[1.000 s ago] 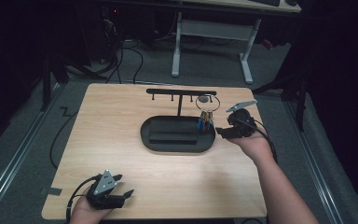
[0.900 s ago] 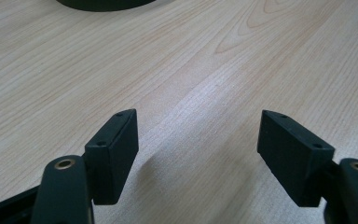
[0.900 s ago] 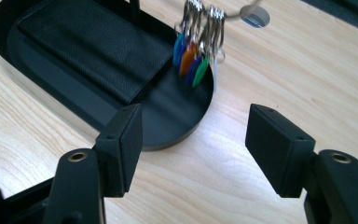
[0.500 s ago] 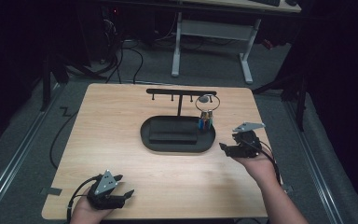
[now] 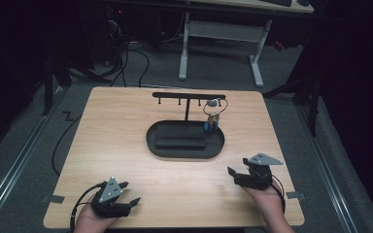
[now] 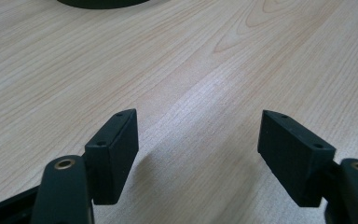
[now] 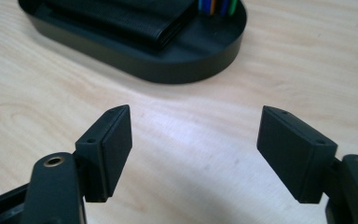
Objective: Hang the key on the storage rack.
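From above, the key ring (image 5: 215, 112) hangs on the black rack (image 5: 188, 96) over its tray (image 5: 184, 145), both tools resting near the desk (image 5: 126, 121) edge; the left tool (image 6: 198, 144) gapes empty, the right tool (image 7: 193, 144), jaws just widened, likewise—hanging apparently done, nothing further called for.

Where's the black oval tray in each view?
High view: black oval tray at table centre, under the key rack.
Left gripper view: a sliver of its rim at the top edge.
Right gripper view: top, left of centre, above the open jaws.
Shared landmark: the light wood tabletop.
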Available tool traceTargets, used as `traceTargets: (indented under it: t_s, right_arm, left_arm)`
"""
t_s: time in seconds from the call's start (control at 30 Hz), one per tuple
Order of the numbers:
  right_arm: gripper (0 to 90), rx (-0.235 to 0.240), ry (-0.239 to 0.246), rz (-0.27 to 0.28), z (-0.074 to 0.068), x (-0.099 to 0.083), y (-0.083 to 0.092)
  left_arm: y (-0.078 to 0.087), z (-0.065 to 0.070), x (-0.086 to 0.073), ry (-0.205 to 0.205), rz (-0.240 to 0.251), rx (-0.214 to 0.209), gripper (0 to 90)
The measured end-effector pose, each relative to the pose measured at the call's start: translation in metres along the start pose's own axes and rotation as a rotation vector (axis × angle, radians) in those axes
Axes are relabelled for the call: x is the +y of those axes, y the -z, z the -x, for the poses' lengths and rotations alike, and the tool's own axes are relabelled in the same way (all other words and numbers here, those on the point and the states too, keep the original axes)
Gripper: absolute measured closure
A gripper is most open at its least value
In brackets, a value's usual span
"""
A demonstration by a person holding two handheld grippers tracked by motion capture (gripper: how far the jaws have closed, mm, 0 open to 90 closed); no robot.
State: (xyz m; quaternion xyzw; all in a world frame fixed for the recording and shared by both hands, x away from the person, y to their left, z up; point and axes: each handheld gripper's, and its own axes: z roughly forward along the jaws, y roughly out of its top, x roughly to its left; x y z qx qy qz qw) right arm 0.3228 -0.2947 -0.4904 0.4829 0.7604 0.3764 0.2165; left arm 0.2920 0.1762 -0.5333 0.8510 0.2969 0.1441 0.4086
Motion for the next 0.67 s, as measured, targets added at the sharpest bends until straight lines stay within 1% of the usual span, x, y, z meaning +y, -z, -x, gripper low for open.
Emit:
traceTargets:
  t_s: [0.07, 0.1, 0.13, 0.17, 0.2, 0.23, 0.27, 0.33, 0.37, 0.43, 0.47, 0.53, 0.6, 0.67]
  right_arm:
    - [26.0, 0.014, -0.011, 0.011, -0.004, -0.013, 0.001]
    - [26.2, 0.026, -0.029, 0.031, -0.006, -0.02, 0.004]
    - [26.8, 0.028, -0.049, 0.073, -0.008, -0.031, 0.008]
    - [29.9, 0.017, -0.057, 0.111, -0.01, -0.043, 0.013]
    - [28.2, 0.006, -0.044, 0.104, -0.011, -0.048, 0.016]
    - [26.2, 0.017, -0.042, 0.092, -0.012, -0.049, 0.02]
    - [27.0, 0.001, -0.021, 0.104, -0.013, -0.051, 0.023]
    - [27.3, -0.02, -0.02, 0.097, -0.013, -0.055, 0.026]
    - [27.0, -0.014, -0.026, 0.093, -0.012, -0.055, 0.026]
    - [26.8, -0.01, -0.024, 0.104, -0.013, -0.053, 0.024]
    - [26.8, -0.01, -0.017, 0.104, -0.013, -0.052, 0.023]
    - [26.8, 0.0, -0.018, 0.099, -0.015, -0.052, 0.021]
    - [26.8, 0.008, -0.015, 0.097, -0.016, -0.052, 0.02]
    - [26.8, 0.007, -0.01, 0.101, -0.017, -0.052, 0.02]
  left_arm:
    - [0.0, 0.0, 0.0, -0.002, 0.002, -0.001, 29.4]
    - [0.0, 0.001, 0.001, -0.002, 0.003, -0.001, 29.4]
    - [0.0, 0.001, 0.001, -0.004, 0.004, -0.002, 29.4]
    - [0.001, 0.002, 0.001, -0.004, 0.004, -0.003, 29.4]
    - [0.001, 0.002, 0.001, -0.004, 0.008, -0.005, 29.4]
    - [0.001, 0.003, 0.002, -0.006, 0.01, -0.007, 29.4]
    - [0.0, 0.004, 0.002, -0.012, 0.009, -0.007, 29.4]
    - [-0.001, 0.005, 0.002, -0.017, 0.003, -0.011, 29.4]
    - [-0.002, 0.005, 0.003, -0.016, 0.0, -0.012, 29.4]
    - [-0.002, 0.005, 0.003, -0.017, -0.001, -0.012, 29.3]
    - [-0.002, 0.005, 0.003, -0.021, -0.002, -0.011, 29.3]
    - [-0.002, 0.006, 0.003, -0.027, -0.002, -0.009, 29.3]
    - [-0.001, 0.005, 0.003, -0.024, 0.001, -0.008, 29.3]
    - [0.0, 0.003, 0.002, -0.021, 0.003, -0.005, 29.3]
